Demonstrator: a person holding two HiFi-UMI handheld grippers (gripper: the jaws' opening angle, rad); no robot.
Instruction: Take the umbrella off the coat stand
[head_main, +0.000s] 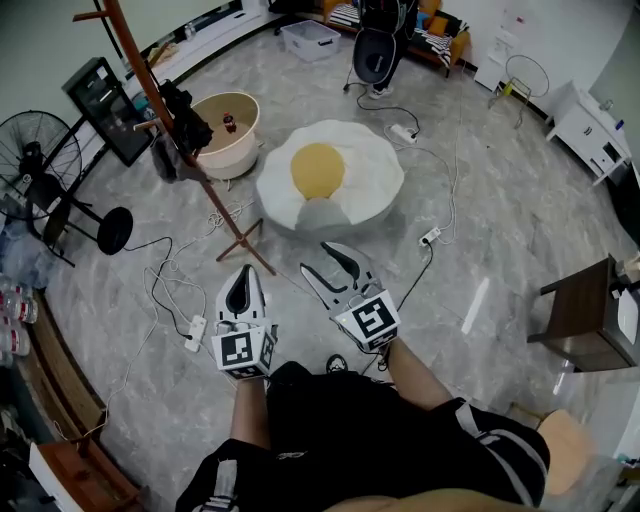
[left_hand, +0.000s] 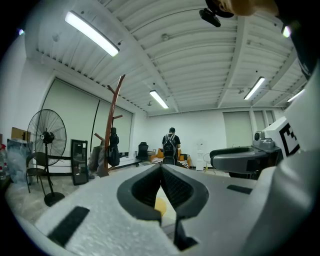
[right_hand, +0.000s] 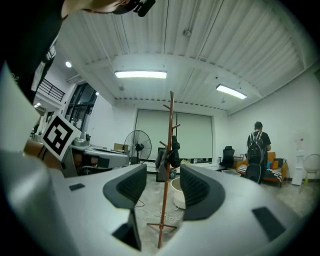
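Left gripper (head_main: 243, 278) clenched, jaw tips touching, nothing between; level, low in front of person. Umbrella (head_main: 186, 120), dark folded bundle, hangs partway up coat stand (head_main: 150, 85), ahead and to left of this gripper, well apart. Right gripper (head_main: 320, 262) released, jaws apart, empty; stand pole shows straight ahead through its gap, umbrella just above jaw line beside pole. Umbrella's long axis seems to run down along pole. Left gripper likely slightly nearer, but right one open and aimed; either needs long reach forward and up.
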